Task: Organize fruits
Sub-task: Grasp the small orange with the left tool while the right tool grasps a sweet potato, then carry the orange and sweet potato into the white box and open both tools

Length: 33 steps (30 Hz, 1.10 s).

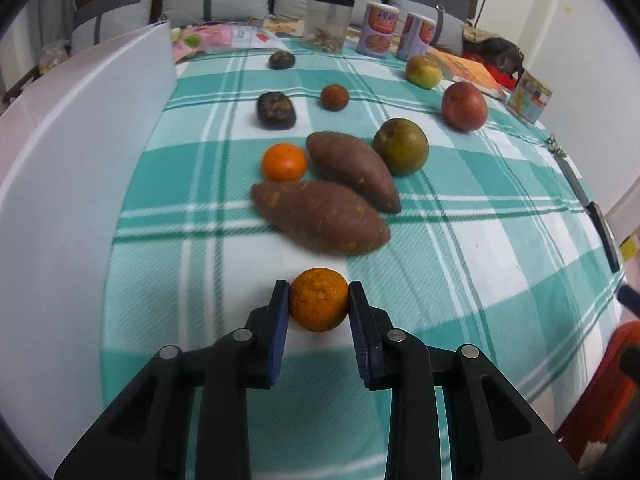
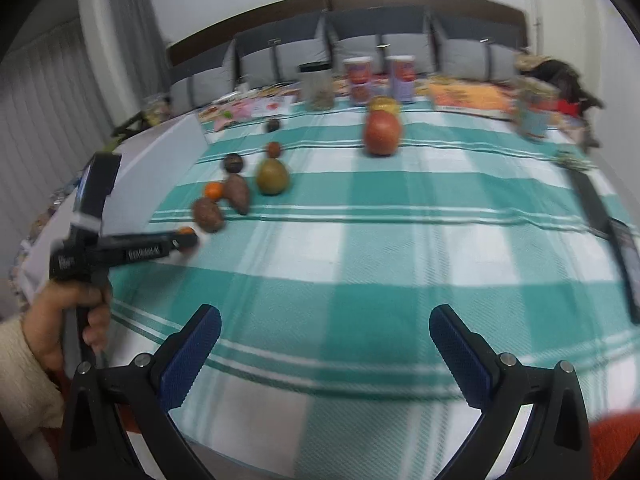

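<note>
My left gripper [image 1: 319, 292] is shut on a small orange [image 1: 319, 299], its blue pads pressing both sides just above the checked tablecloth [image 1: 480, 280]. Beyond it lie two sweet potatoes [image 1: 320, 216], a second orange [image 1: 284, 162], a green-brown round fruit [image 1: 401, 146], a red apple [image 1: 464, 106], a yellow-green fruit [image 1: 423, 71], a small brown fruit [image 1: 334, 97] and two dark fruits [image 1: 276, 110]. In the right wrist view my right gripper [image 2: 325, 322] hangs open over bare cloth, with the left gripper [image 2: 185, 238] and its orange [image 2: 185, 231] at the left.
A white board [image 1: 80, 160] runs along the table's left side. A clear jar [image 1: 328, 22], two printed cans [image 1: 380, 30], books [image 1: 468, 70] and a small box [image 1: 530, 96] line the far edge. A dark strap [image 2: 600, 216] lies at the right edge. A hand [image 2: 60, 320] holds the left gripper.
</note>
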Each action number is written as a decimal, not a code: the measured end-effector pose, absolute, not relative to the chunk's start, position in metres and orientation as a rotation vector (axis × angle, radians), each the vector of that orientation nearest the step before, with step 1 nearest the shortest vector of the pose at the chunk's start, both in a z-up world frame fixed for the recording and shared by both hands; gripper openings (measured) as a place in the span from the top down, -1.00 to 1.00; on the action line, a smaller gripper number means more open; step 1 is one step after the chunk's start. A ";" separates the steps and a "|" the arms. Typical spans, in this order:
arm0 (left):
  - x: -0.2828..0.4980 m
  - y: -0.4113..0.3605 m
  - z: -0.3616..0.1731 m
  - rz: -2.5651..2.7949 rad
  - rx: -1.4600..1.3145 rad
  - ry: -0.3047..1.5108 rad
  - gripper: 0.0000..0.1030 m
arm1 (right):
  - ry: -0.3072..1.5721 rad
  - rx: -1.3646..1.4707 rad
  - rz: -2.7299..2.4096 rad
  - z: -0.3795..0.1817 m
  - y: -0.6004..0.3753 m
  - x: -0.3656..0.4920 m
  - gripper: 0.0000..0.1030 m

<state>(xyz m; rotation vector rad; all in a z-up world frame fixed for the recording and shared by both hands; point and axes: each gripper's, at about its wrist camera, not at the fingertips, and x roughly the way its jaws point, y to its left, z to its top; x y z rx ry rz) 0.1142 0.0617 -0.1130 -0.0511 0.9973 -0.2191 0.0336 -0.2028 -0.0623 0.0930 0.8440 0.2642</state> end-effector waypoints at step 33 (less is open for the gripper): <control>0.062 0.046 -0.126 -0.273 -0.084 0.994 0.36 | 1.280 0.239 0.400 -0.114 -0.164 0.086 0.20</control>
